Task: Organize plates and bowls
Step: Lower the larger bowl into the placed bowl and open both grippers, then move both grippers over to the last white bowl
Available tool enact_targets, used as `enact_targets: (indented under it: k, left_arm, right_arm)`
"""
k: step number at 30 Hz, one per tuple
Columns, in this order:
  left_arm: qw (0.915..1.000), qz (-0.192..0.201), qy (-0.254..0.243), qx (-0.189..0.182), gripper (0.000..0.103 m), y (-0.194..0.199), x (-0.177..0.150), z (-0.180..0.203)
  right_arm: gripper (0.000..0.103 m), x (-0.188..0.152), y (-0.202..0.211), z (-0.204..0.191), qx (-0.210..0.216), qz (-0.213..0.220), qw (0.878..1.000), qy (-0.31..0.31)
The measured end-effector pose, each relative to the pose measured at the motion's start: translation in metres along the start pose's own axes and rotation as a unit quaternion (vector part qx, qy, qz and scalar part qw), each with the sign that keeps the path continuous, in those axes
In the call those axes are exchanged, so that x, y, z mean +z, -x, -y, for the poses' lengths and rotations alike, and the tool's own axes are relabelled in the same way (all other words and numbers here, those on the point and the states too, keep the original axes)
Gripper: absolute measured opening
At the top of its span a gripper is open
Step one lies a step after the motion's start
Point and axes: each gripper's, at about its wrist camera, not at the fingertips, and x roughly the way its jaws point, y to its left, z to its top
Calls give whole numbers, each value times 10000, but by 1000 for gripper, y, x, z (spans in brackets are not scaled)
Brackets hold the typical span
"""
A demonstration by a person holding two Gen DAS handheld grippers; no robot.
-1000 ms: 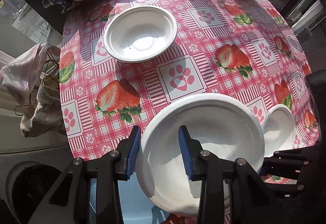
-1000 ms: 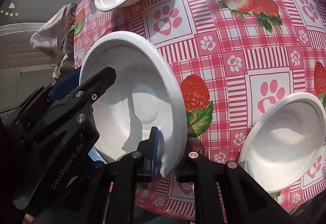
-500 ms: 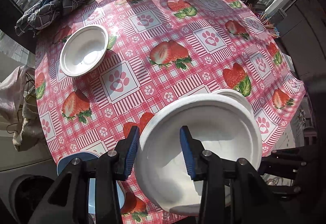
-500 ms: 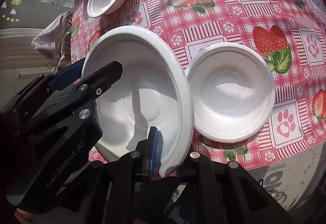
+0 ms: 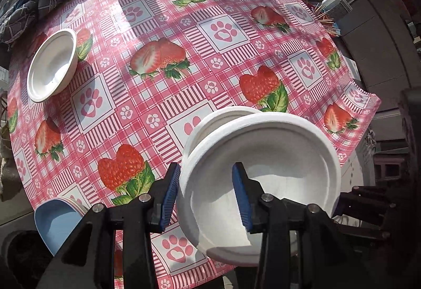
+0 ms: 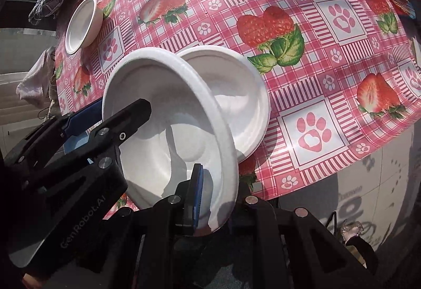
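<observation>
While both grippers point steeply down, the right gripper (image 6: 210,199) pinches the tilted white bowl's (image 5: 268,157) rim above another bowl (image 6: 236,94) on the table; the left gripper (image 5: 208,197) apparently grips it too.

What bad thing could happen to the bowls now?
The held bowl hangs tilted, pinched only at its rim by the right gripper, so it could slip. The lower bowl sits near the edge of the table; a bump while stacking could push it off.

White bowl (image 6: 158,110) tilted over 2nd bowl (image 6: 236,94).
</observation>
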Motion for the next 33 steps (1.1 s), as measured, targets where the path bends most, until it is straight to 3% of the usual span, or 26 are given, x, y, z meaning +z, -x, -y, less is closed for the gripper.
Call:
enact_targets:
  k: [7,10,12,14,15,16,21,25,33]
  left_arm:
    - [9996,-51,198,-200,46,-12,5,0]
    - [9988,-13,323,-370,64,-12,0,-9]
    - [9986,44,309,-428,70,-9,-7,-16]
    - [9986,42,292,-436,74,-6,-13,-23]
    - [9985,44,315,-456,74,-3,-17,-27]
    - [9980,62,371,-507,75,0,-21,-33]
    - [9910,317,904,-939,78,28,-31,-62]
    - [9858,547,1218,-1022,79,57,-30,-81]
    - [9700,1152,1809,-1146,79,121,-19,-117]
  right_arm:
    - [18,12,0,16,-108,71,9999,-80]
    - [18,18,1,23,-9,127,9998,-159]
    - [18,22,4,31,16,170,9995,-276]
    - [40,25,9,40,-37,247,9990,-377]
    - [75,26,11,43,-44,295,9987,-416]
    - [90,26,15,48,-27,368,9983,-456]
    - [90,34,31,64,-149,467,9972,-561]
    - [90,50,55,70,-210,580,9960,-653]
    - [90,93,147,47,-193,1522,9876,-334]
